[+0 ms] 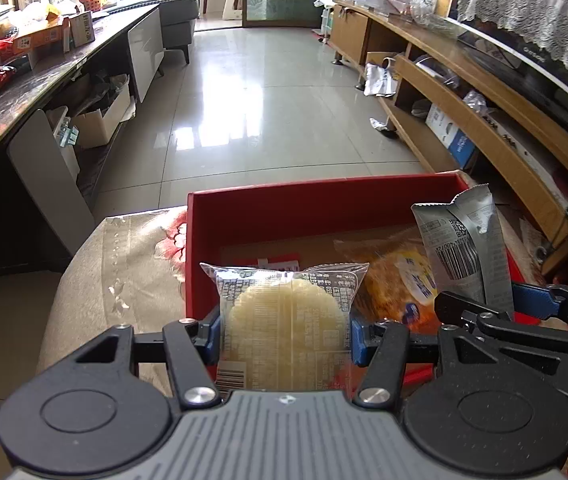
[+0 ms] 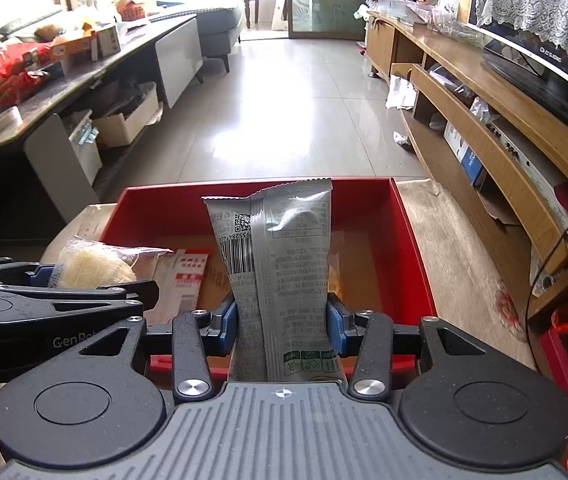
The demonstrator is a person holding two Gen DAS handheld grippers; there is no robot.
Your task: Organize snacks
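My left gripper (image 1: 285, 330) is shut on a clear packet holding a round pale rice cracker (image 1: 284, 316), held over the near left corner of a red box (image 1: 316, 200). My right gripper (image 2: 282, 320) is shut on a tall grey snack packet (image 2: 280, 256) with a barcode, held upright above the same red box (image 2: 252, 192). Each gripper shows in the other's view: the right gripper (image 1: 520, 304) with the grey packet (image 1: 464, 248), the left gripper (image 2: 44, 276) with the cracker packet (image 2: 96, 266). Inside the box lie an orange snack bag (image 1: 396, 276) and a red-and-white sachet (image 2: 188, 280).
The red box rests on a beige floral cloth (image 1: 132, 264) over a low surface. A dark counter (image 1: 44, 76) crowded with boxes and bags runs along the left. A wooden TV stand (image 1: 464, 92) lines the right. Glossy tiled floor (image 1: 256, 100) stretches ahead.
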